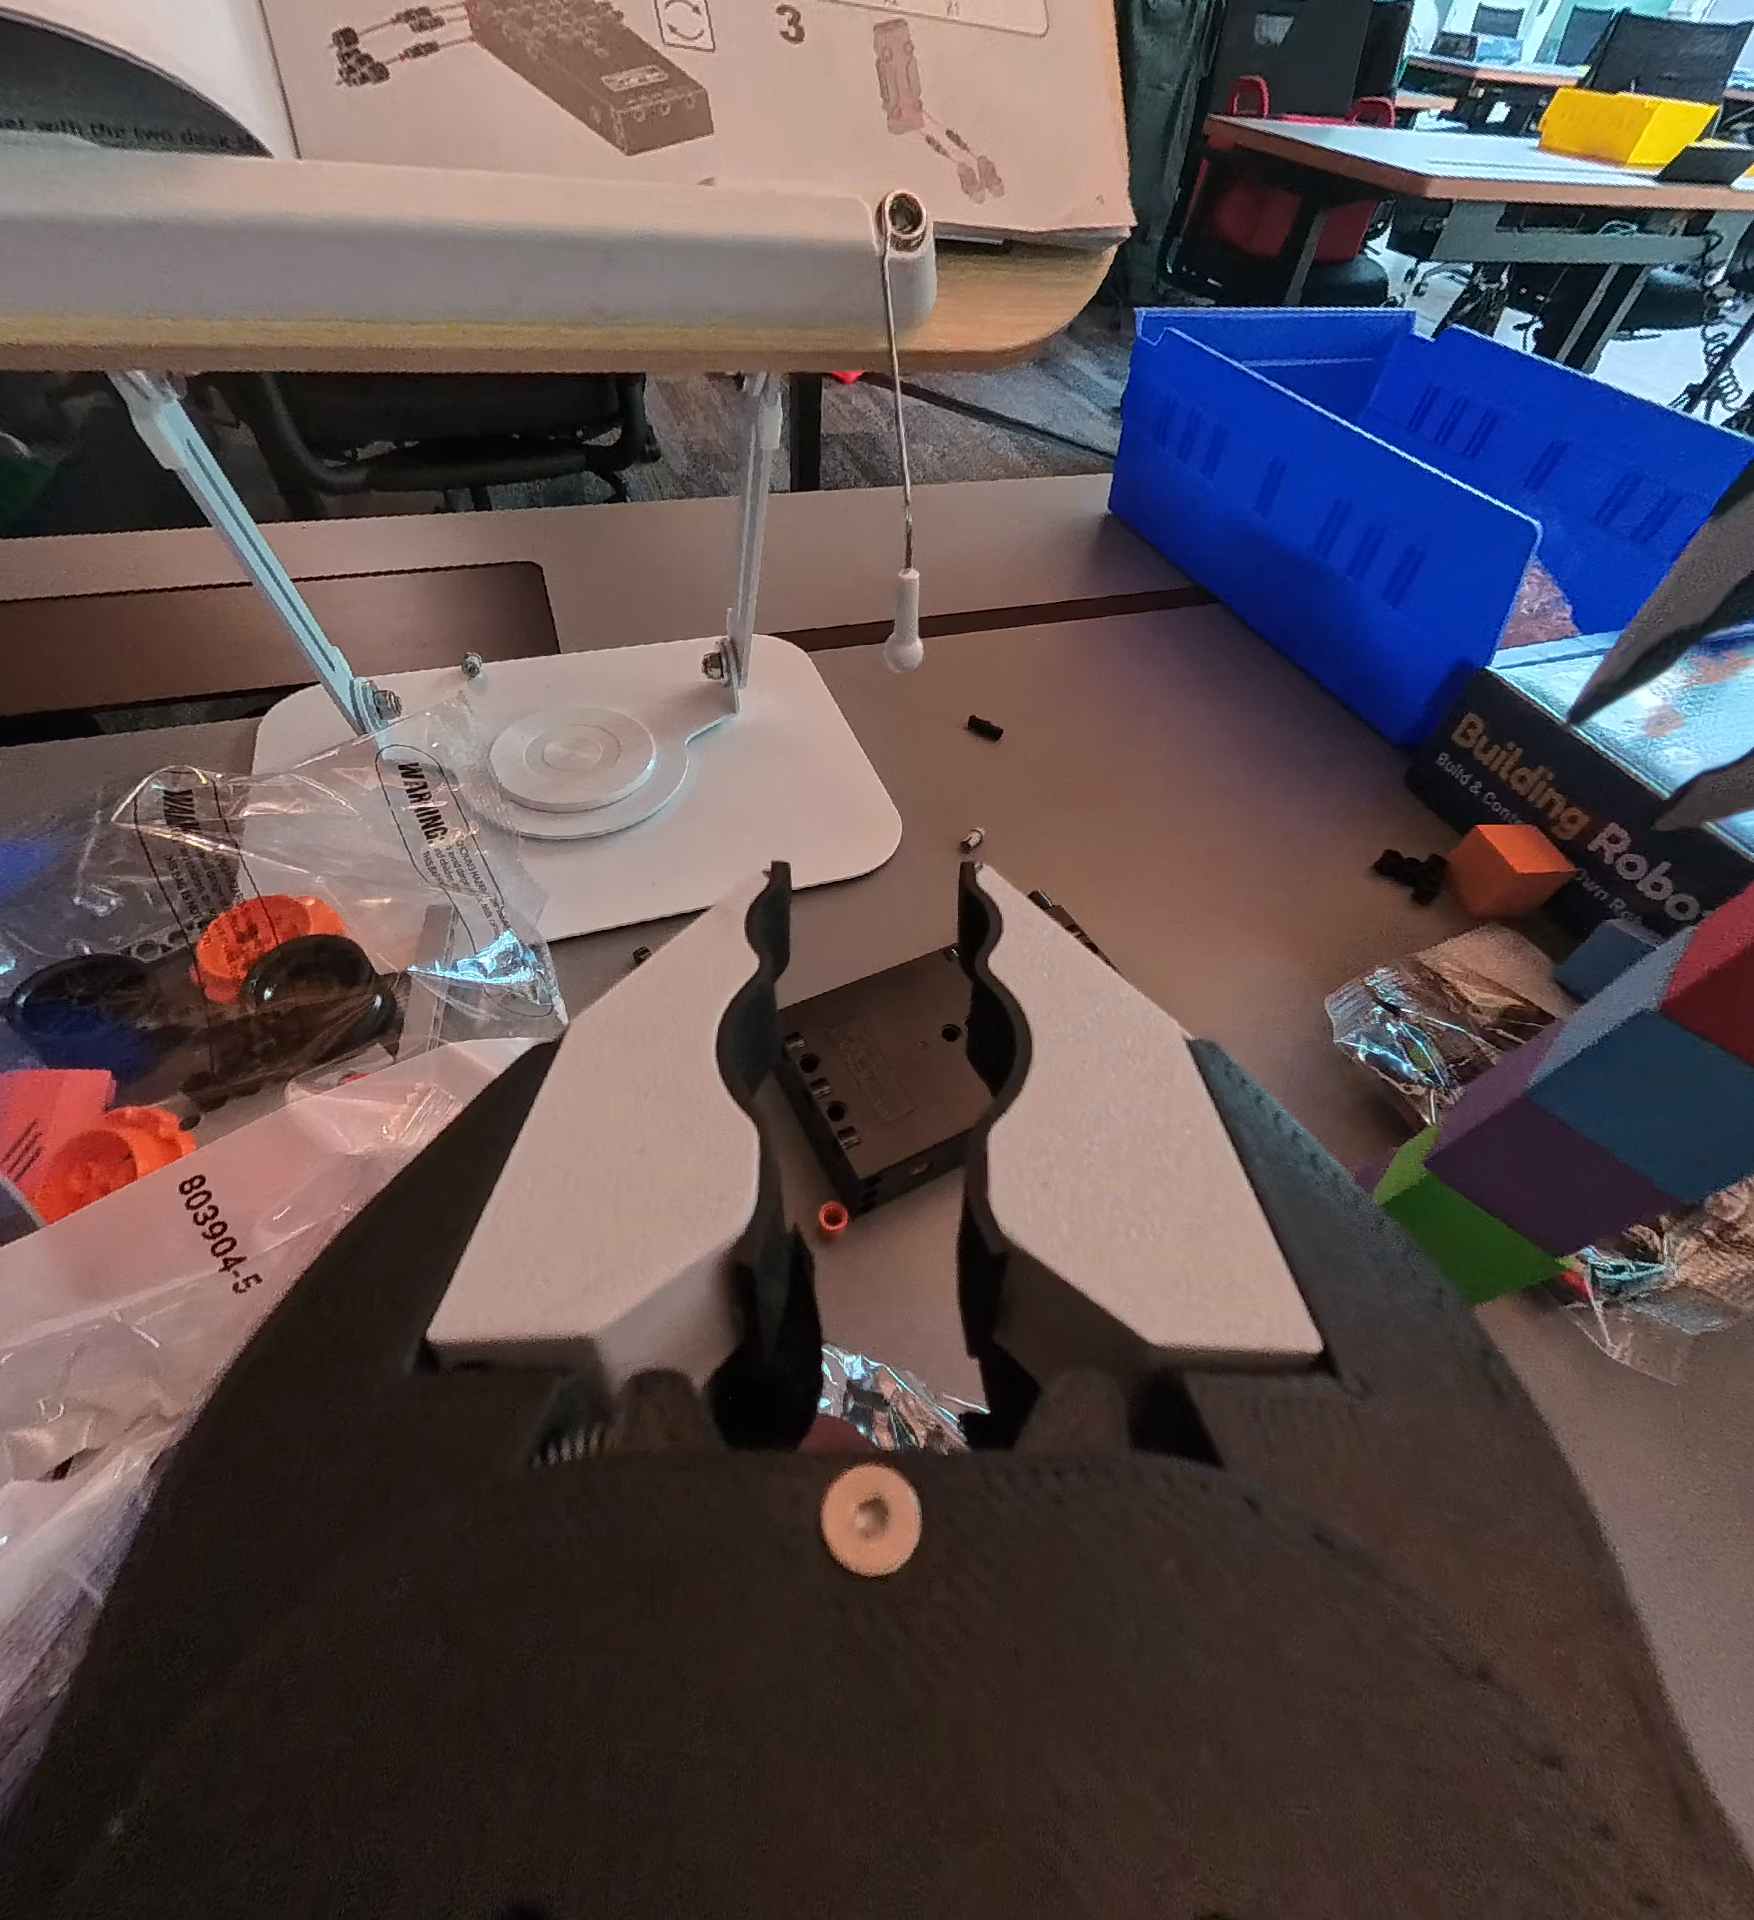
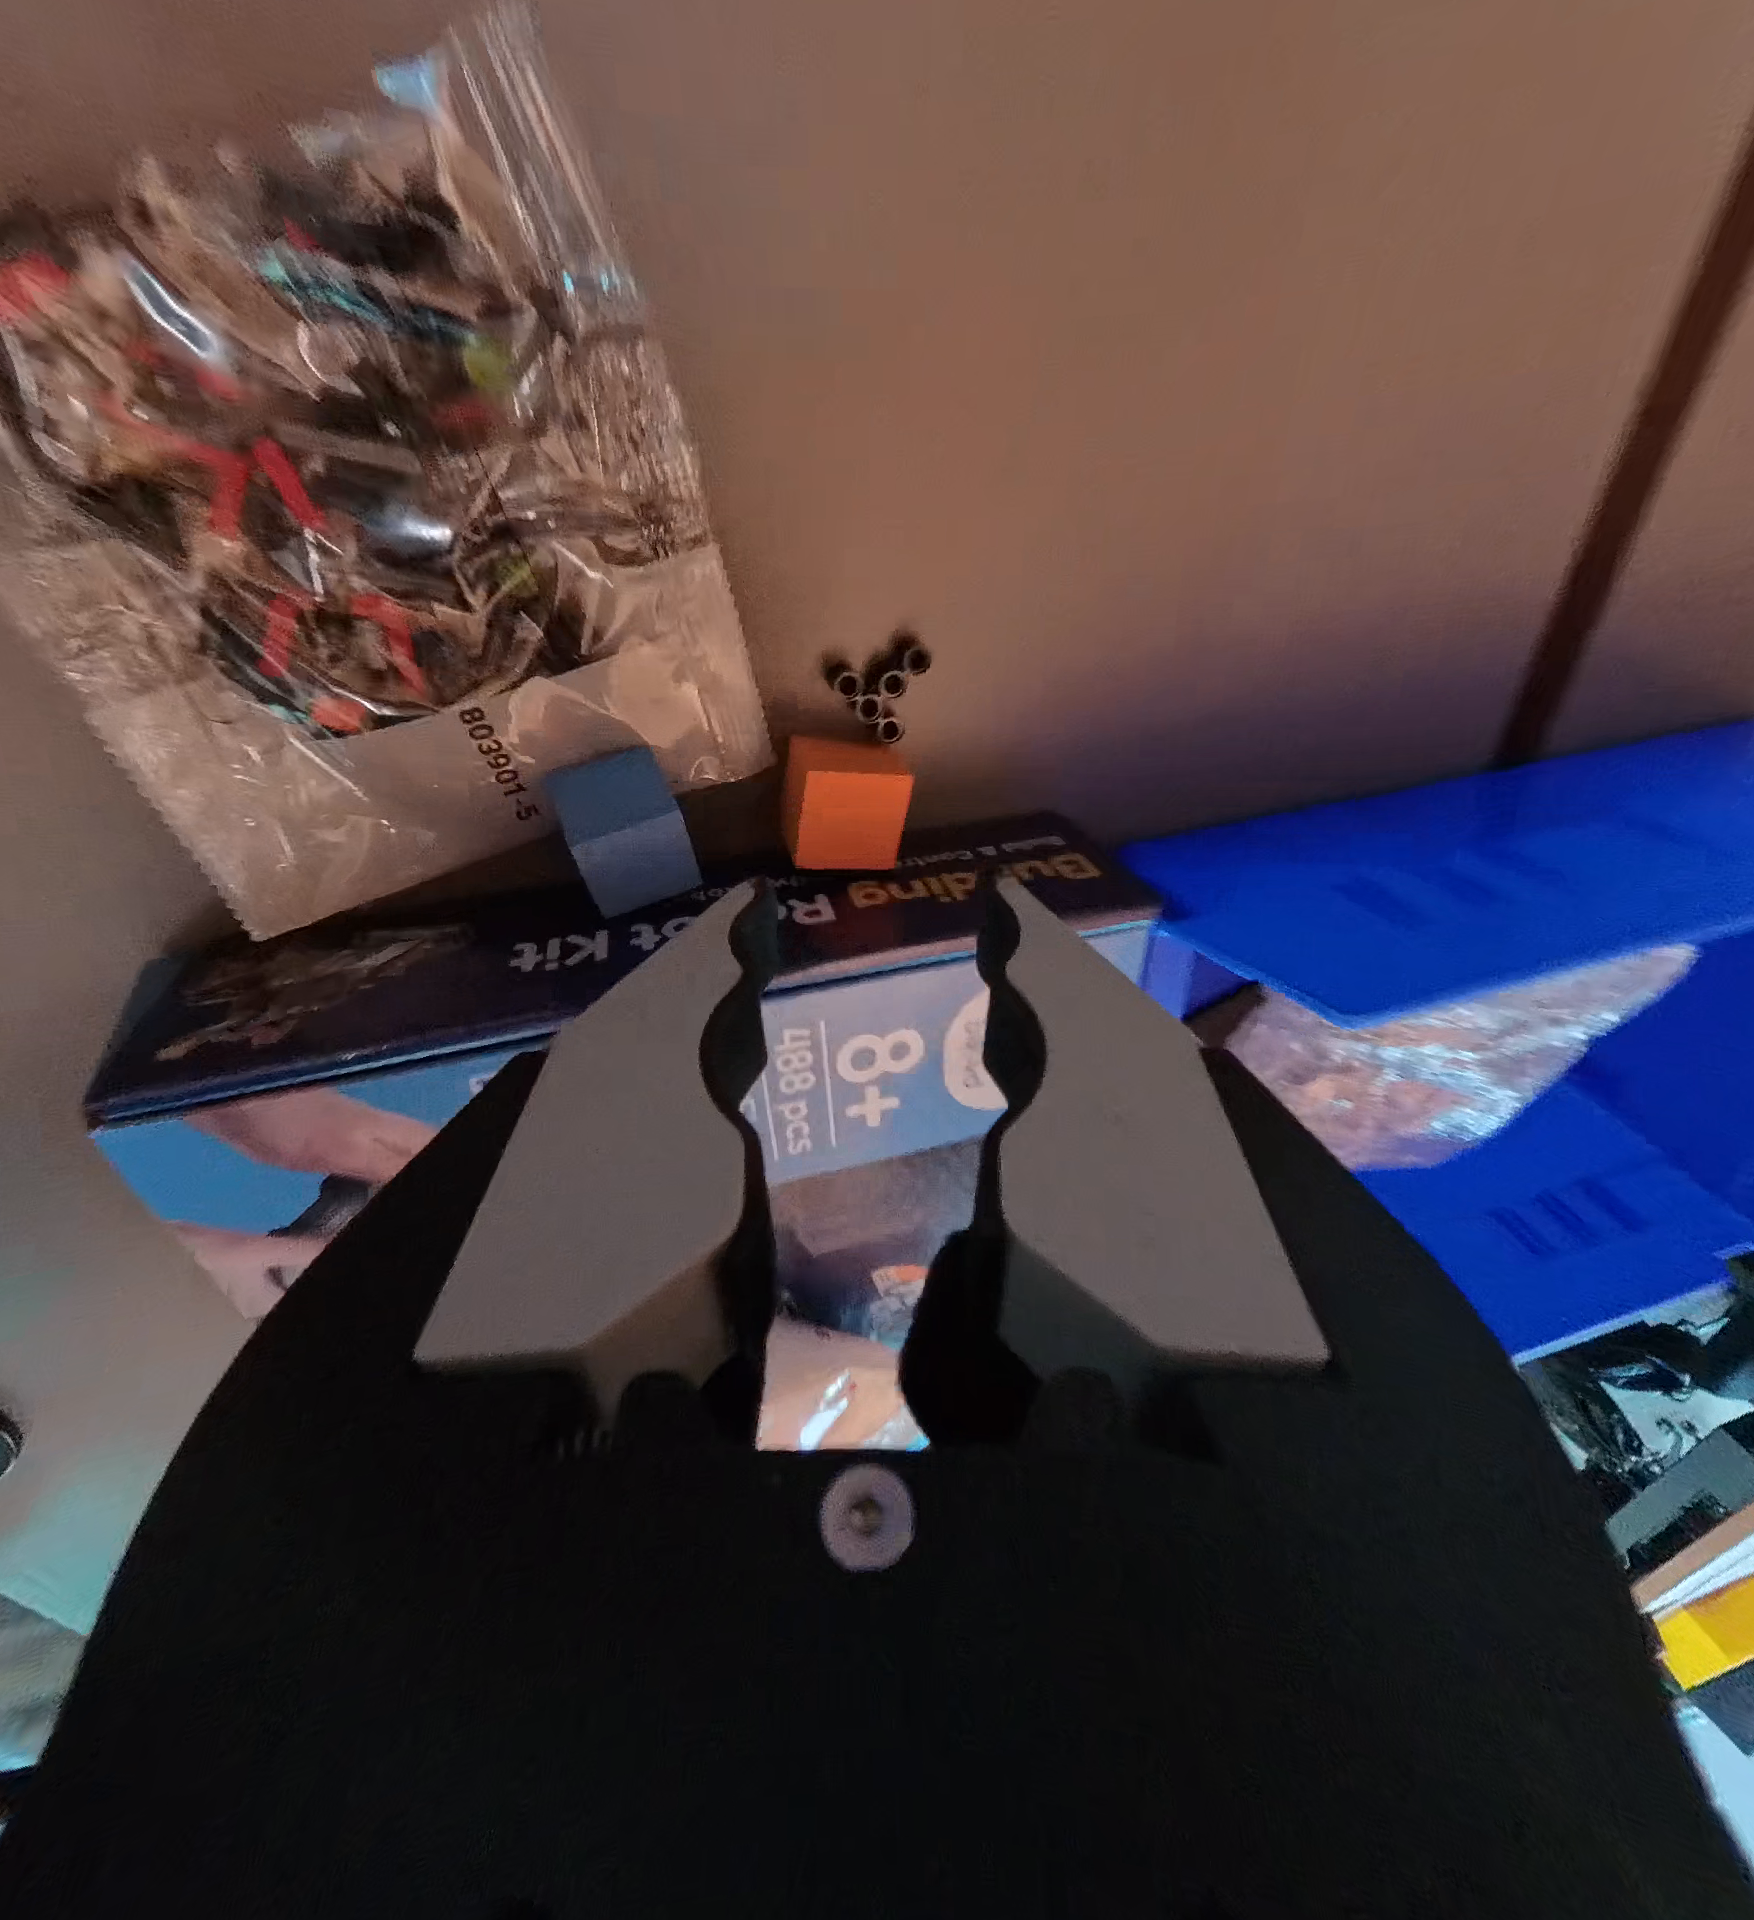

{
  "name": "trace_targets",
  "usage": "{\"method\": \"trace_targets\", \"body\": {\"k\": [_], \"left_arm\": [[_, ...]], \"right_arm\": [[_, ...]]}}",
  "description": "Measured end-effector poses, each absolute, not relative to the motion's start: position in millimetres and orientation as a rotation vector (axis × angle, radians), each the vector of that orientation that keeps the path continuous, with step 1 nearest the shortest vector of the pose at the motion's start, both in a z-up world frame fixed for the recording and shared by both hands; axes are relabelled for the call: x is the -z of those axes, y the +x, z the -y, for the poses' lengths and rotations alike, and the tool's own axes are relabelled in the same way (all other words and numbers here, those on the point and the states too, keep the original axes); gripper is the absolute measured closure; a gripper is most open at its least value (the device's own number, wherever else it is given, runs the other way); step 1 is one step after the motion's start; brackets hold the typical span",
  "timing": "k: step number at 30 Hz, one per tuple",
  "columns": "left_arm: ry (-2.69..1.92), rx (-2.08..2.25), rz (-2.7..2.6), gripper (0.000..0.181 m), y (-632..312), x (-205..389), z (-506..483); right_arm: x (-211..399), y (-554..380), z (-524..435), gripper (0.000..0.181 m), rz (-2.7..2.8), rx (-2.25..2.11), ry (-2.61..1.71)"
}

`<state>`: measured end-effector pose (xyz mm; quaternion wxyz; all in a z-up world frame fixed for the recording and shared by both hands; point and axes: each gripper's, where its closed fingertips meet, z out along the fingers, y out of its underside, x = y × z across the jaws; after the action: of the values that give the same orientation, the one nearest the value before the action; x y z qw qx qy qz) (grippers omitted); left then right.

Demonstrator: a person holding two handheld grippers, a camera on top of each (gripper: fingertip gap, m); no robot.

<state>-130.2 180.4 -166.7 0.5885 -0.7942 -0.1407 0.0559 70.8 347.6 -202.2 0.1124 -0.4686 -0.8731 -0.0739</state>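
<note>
Left gripper (image 1: 873, 883) and right gripper (image 2: 878, 904), both spread and empty, are poised over black ribbed module (image 1: 878, 1081) and glossy carton (image 2: 644, 1039) on cluttered matte bench (image 1: 1164, 779).

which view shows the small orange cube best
The right wrist view: the small orange cube sits near centre, unobstructed, two faces clear, beside a grey-blue cube and a cluster of black pins. The left wrist view shows it only small, off at the right, against the dark printed box.
</note>
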Motion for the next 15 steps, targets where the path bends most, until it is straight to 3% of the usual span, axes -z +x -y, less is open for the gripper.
{"method": "trace_targets", "body": {"k": [6, 15], "left_arm": [[-1.856, -0.132, 0.324, 0.151, -130, 168, -182], [-1.852, -0.128, 0.324, 0.151, -130, 167, -182]], "right_arm": [[248, 78, -360, 0.148, 2.626, 0.306, -1.440], [255, 74, -361, 0.156, 2.632, 0.259, -1.483]]}}
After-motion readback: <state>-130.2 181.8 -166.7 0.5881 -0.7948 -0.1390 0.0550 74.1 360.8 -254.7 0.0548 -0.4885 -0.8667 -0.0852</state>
